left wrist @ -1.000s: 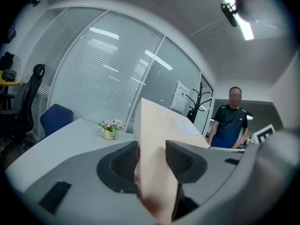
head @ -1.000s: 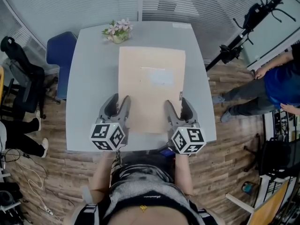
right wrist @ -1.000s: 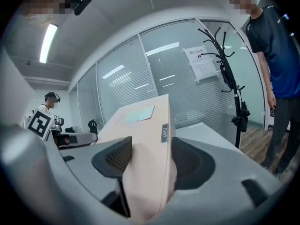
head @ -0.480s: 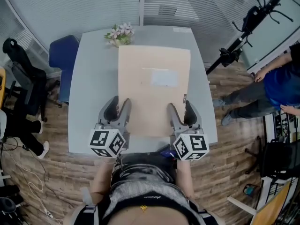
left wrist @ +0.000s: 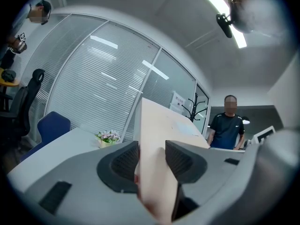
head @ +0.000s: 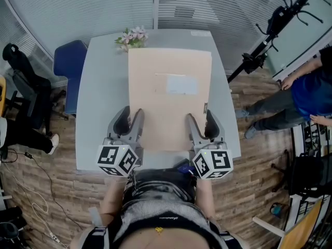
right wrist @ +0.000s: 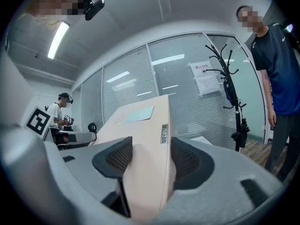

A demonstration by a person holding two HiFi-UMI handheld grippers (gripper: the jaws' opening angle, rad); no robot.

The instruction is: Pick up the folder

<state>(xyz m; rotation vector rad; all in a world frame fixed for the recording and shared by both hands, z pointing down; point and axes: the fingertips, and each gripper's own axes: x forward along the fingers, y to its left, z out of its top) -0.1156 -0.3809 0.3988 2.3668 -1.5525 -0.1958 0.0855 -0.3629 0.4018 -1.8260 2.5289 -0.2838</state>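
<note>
Folder point(head: 169, 97): held by its near edge, apparently lifted clear of table point(head: 101, 87).
Left gripper point(head: 131, 113): clamped on its left side.
Right gripper point(head: 199, 115): clamped on its right side.
Remaining: seemingly nothing but a steady hold.

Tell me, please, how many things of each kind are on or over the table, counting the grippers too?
folder: 1
bunch of flowers: 1
grippers: 2, the left gripper and the right gripper, each shut on the folder
Total: 4
</note>
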